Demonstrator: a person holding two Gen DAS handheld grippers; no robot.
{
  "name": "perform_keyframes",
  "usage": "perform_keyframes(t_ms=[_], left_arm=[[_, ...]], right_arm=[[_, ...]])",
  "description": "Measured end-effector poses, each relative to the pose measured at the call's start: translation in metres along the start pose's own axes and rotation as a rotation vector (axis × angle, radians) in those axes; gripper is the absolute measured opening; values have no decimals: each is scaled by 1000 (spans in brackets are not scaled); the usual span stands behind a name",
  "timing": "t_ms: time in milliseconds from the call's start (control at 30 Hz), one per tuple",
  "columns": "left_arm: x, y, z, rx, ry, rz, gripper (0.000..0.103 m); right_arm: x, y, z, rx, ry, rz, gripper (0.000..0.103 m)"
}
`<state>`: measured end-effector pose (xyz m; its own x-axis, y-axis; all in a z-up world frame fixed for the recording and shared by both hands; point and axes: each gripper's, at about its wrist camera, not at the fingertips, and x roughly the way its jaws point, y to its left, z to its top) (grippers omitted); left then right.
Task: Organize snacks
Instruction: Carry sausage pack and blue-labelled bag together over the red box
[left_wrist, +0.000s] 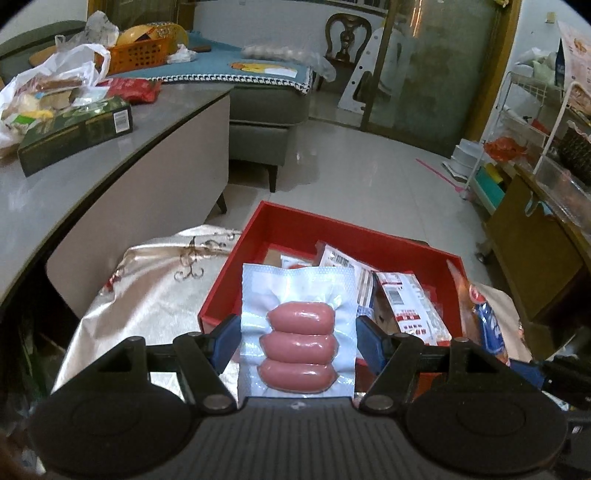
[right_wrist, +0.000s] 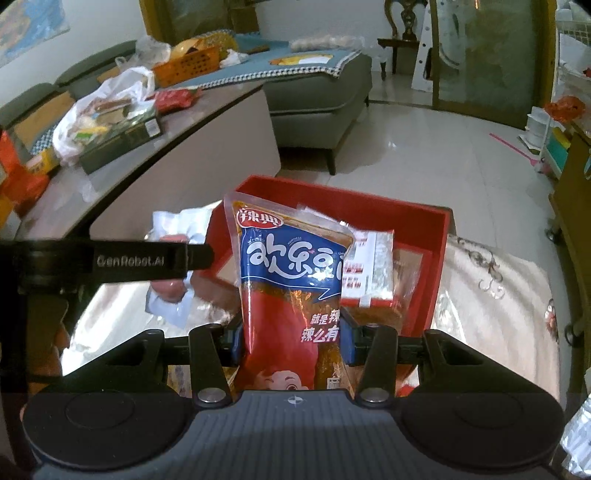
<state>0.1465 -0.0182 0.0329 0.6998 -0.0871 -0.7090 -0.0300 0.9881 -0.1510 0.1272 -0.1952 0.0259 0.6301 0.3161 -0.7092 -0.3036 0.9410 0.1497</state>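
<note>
The left hand-held gripper (left_wrist: 298, 334) is closed on the two side edges of a clear vacuum pack of three pink sausages (left_wrist: 298, 341), held over the near edge of an open red box (left_wrist: 236, 258). The right hand-held gripper (right_wrist: 291, 338) is clamped on a glossy blue-and-red spicy snack pouch (right_wrist: 284, 280), upright above the same box, which already holds several white-labelled packets (left_wrist: 406, 302). The box sits on a shiny patterned cloth (left_wrist: 155, 288). Both packs look light, soft and slippery; gripping the flat sealed margins, not the bulging contents, seems safest.
</note>
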Motion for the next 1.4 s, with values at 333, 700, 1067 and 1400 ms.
perform_keyframes(t_ms=[333,700,1067,1400], left_arm=[[11,-9,11,20,-21,16,60],[27,-12,20,19,-33,29,60],[51,-18,19,53,-7,58,61],[74,-18,18,76,12,74,61]], right_arm=[[13,-7,14,10,-13,-5,55],[28,-10,22,17,-5,-10,55],[51,-15,23,26,34,-23,55],[71,-15,23,12,70,-41,55]])
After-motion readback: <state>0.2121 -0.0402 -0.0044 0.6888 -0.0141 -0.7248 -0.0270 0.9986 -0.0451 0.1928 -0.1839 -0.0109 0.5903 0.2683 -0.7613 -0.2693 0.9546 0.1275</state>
